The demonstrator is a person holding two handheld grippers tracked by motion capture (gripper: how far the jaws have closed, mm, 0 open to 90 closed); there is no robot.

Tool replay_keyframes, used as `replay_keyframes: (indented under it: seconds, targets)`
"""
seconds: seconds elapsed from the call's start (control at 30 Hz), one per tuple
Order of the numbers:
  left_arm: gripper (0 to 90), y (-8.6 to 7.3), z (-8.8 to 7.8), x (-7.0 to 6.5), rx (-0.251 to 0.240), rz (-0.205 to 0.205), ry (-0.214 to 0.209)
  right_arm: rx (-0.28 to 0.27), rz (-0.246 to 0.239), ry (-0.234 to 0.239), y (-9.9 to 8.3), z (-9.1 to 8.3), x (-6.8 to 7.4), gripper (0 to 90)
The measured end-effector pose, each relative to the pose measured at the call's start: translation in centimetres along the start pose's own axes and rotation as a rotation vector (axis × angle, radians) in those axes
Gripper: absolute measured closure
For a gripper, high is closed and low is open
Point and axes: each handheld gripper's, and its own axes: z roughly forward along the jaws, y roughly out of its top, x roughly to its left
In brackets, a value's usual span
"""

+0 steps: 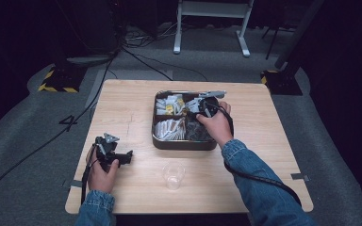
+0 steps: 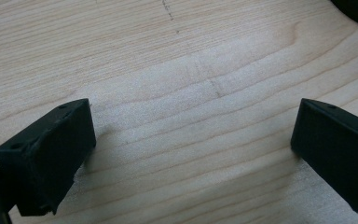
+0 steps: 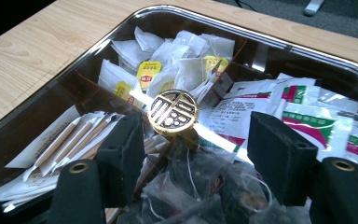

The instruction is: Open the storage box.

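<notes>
Below the open right tongs (image 3: 196, 154) sit clear tea bags (image 3: 191, 186) in the tray (image 3: 261, 42), none gripped yet; left tongs (image 2: 191, 154) open, idle on surface (image 2: 168, 70).

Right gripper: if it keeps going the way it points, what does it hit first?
Probably the clear mesh tea bags lying under and between the open right gripper's fingers; the round gold emblem sits just beyond. Depth is uncertain.
</notes>
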Motion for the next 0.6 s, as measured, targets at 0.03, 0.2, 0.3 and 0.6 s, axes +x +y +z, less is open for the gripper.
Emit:
replay_keyframes:
  seconds: [0.03,0.2,0.3,0.6]
  targets:
    - [0.2,0.0,0.0,0.0,0.0,0.0,0.0,0.004,-0.011,-0.001,0.0,0.5,0.0,37.1]
    - [0.2,0.0,0.0,0.0,0.0,0.0,0.0,0.019,0.005,0.01,-0.6,2.0,-0.3,36.2]
    - [0.1,0.0,0.0,0.0,0.0,0.0,0.0,0.026,0.003,0.013,-0.7,2.6,0.1,38.0]
    - [0.1,0.0,0.0,0.0,0.0,0.0,0.0,0.021,-0.031,-0.026,-0.5,3.4,1.1,45.8]
